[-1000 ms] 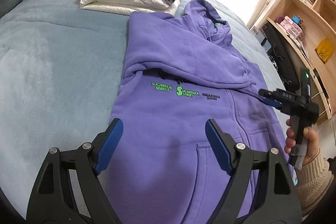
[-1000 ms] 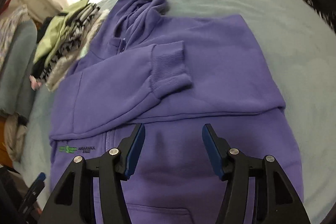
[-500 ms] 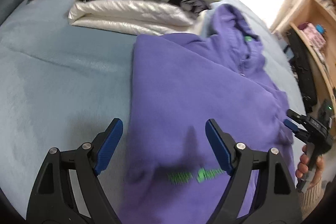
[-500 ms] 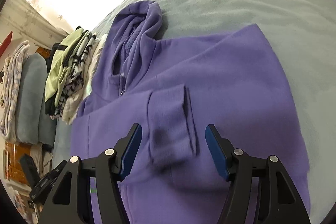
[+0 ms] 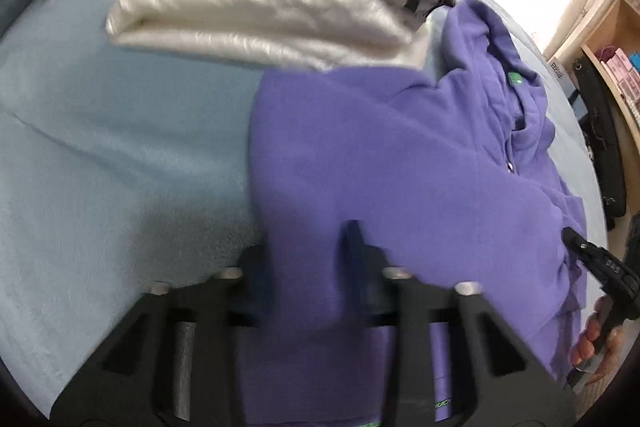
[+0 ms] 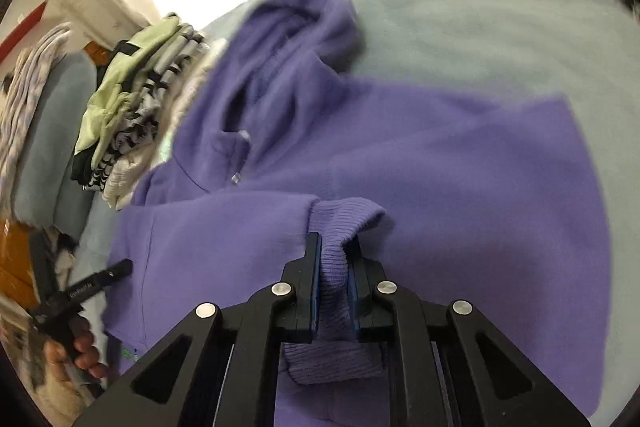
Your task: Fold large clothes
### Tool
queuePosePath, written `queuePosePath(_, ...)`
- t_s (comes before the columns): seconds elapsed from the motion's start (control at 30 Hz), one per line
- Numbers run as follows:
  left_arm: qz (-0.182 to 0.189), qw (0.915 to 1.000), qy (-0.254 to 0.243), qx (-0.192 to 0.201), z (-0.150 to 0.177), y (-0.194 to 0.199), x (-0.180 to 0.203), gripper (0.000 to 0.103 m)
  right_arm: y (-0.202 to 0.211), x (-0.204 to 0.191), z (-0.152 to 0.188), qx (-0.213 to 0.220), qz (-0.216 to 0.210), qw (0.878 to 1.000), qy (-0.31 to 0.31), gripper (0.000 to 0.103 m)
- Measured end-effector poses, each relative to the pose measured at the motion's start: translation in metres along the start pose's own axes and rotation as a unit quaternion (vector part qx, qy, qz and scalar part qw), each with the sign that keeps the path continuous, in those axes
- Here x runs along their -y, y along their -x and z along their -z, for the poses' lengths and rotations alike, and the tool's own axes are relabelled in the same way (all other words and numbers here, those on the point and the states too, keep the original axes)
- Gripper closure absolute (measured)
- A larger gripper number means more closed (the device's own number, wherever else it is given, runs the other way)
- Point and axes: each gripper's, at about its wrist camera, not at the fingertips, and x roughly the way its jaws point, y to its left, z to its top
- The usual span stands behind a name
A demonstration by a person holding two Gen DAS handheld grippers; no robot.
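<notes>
Closing on the hoodie: right gripper pinches the cuff at six o'clock, left gripper closes over the edge; lift both evenly.

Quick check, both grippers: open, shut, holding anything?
Left gripper: jaws closing on a fold of the purple hoodie, pads pinching the fabric.
Right gripper: jaws closing on the hoodie's ribbed cuff, gripped.
</notes>
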Motion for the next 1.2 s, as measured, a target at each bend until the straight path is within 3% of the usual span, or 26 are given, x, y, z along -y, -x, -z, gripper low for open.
queuePosePath(0.1,-0.018,0.9982,-0.011,0.057,0.004,0.017,0.011,0.085,0.022,-0.014,-0.002,0.069,-0.011,0.997,0.017,0.092)
queuePosePath(0.13,-0.027,0.9973,-0.018,0.066,0.006,0.016,0.014,0.085,0.018,-0.015,-0.003,0.072,0.010,0.997,0.017,0.092)
queuePosePath(0.23,-0.043,0.9968,-0.027,0.061,0.008,0.007,0.016,0.083,-0.011,-0.014,-0.002,0.016,0.068,0.997,0.018,0.091)
queuePosePath(0.27,-0.044,0.9970,-0.028,0.058,0.008,0.005,0.016,0.083,-0.020,-0.012,0.000,-0.010,0.077,0.997,0.009,0.086)
queuePosePath(0.33,-0.048,0.9962,-0.038,0.062,0.007,0.012,0.018,0.081,-0.016,-0.010,0.002,-0.009,0.072,0.997,-0.007,0.077)
queuePosePath(0.4,-0.058,0.9942,-0.057,0.071,0.010,0.023,0.019,0.081,0.000,-0.014,0.004,0.017,0.075,0.997,-0.009,0.056)
queuePosePath(0.47,-0.069,0.9913,-0.068,0.089,0.012,0.038,0.020,0.081,0.017,-0.020,0.006,0.047,0.076,0.996,-0.001,0.049)
queuePosePath(0.63,-0.065,0.9885,-0.056,0.125,0.012,0.079,0.016,0.081,0.044,-0.052,0.011,0.067,0.032,0.997,0.017,0.048)
queuePosePath(0.73,-0.036,0.9907,-0.058,0.118,0.013,0.089,0.035,0.081,0.040,-0.085,0.016,0.052,0.012,0.998,0.037,0.048)
queuePosePath(0.87,0.002,0.9927,-0.069,0.099,0.021,0.077,0.074,0.081,0.018,-0.131,0.030,0.022,-0.018,0.998,0.050,0.048)
queuePosePath(0.97,-0.004,0.9943,-0.079,0.071,0.037,0.049,0.101,0.081,-0.005,-0.151,0.044,-0.002,-0.022,0.998,0.058,0.048)
queuePosePath(1.07,-0.028,0.9952,-0.087,0.035,0.054,0.019,0.106,0.081,-0.024,-0.136,0.054,-0.019,0.011,0.998,0.054,0.048)
queuePosePath(1.13,-0.039,0.9942,-0.093,0.037,0.060,0.010,0.100,0.081,-0.025,-0.109,0.057,-0.024,0.028,0.999,0.041,0.050)
queuePosePath(1.2,-0.029,0.9945,-0.090,0.044,0.061,0.013,0.089,0.081,-0.015,-0.080,0.061,-0.025,-0.001,0.999,0.021,0.072)
